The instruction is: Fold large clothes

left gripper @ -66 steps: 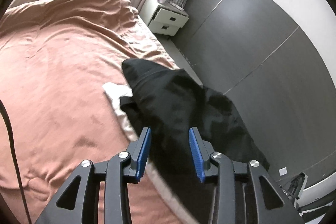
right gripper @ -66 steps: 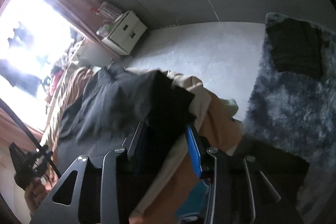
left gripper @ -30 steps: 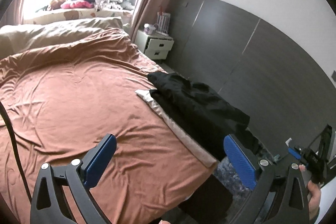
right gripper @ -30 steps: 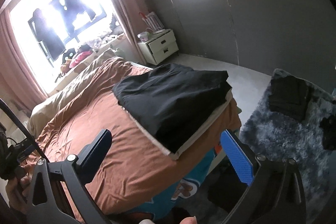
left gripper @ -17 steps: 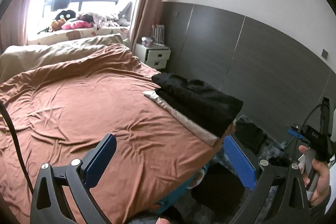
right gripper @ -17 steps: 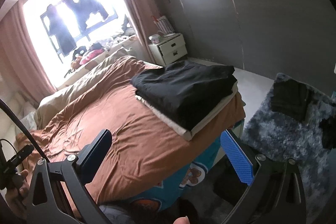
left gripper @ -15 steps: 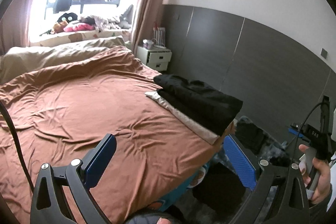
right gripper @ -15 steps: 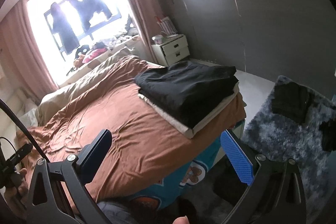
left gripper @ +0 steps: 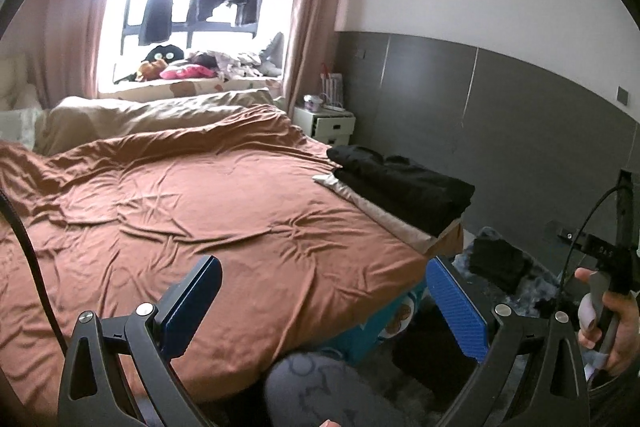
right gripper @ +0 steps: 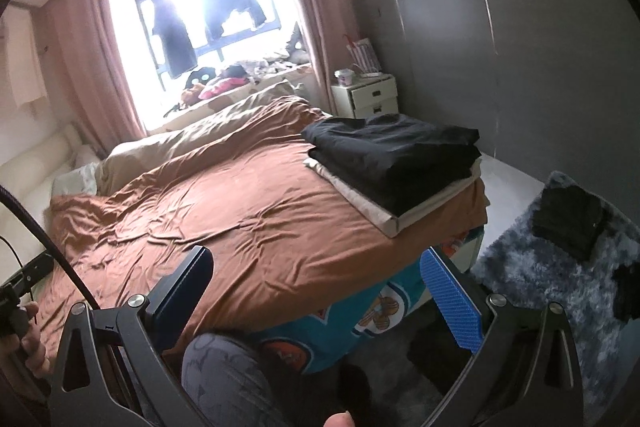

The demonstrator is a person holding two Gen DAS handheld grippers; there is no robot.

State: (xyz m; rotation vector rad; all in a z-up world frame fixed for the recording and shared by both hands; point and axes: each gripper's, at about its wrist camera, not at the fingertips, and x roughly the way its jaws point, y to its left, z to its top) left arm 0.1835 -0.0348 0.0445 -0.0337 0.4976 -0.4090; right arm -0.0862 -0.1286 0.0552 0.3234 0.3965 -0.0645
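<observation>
A folded black garment (left gripper: 404, 187) lies on top of a folded beige garment (left gripper: 384, 217) at the right corner of the brown bed (left gripper: 192, 211). The same stack shows in the right wrist view, black garment (right gripper: 396, 151) on the beige one (right gripper: 384, 215). My left gripper (left gripper: 324, 303) is open and empty, held back from the foot of the bed. My right gripper (right gripper: 316, 287) is open and empty, also well short of the stack.
A dark garment (right gripper: 568, 223) lies on the grey shaggy rug (right gripper: 560, 275) right of the bed. A white nightstand (right gripper: 368, 99) stands by the grey wall. Pillows and clutter line the window sill (left gripper: 192, 83). My knee (right gripper: 220, 375) is below the grippers.
Both grippers let go of the black garment, opened wide and pulled back and up from the bed. The folded stack now lies alone at the bed's corner.
</observation>
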